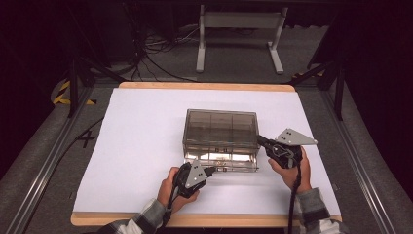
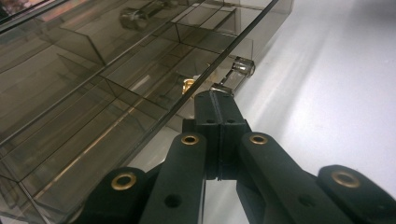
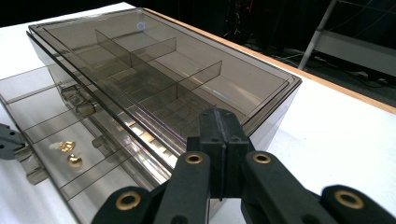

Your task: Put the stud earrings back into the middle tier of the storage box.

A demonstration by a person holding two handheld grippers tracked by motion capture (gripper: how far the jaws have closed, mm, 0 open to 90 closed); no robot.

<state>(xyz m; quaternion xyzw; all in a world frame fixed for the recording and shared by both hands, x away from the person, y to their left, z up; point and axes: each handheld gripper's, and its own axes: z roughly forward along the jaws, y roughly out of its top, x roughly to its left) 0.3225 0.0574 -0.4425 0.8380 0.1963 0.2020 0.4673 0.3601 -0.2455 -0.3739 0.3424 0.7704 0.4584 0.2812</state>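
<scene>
At bench (image 1: 146,146) centre: smoked plastic drawer box (image 1: 221,127), lowest drawer (image 3: 56,140) pulled partway out, two small brass pieces (image 3: 70,153) loose inside. Left tool (image 2: 217,100) clenched, empty, tip at drawer handle (image 2: 236,73). Right tool (image 3: 219,122) clenched, empty, against box's right end. Risk: hard shove on handle slides light box or jolts brass pieces out; closed tips may skid off slick plastic.

Bright overhead light on the white table (image 1: 141,146), dark surroundings, soft grainy focus, glare on the smoky box (image 3: 187,70).
</scene>
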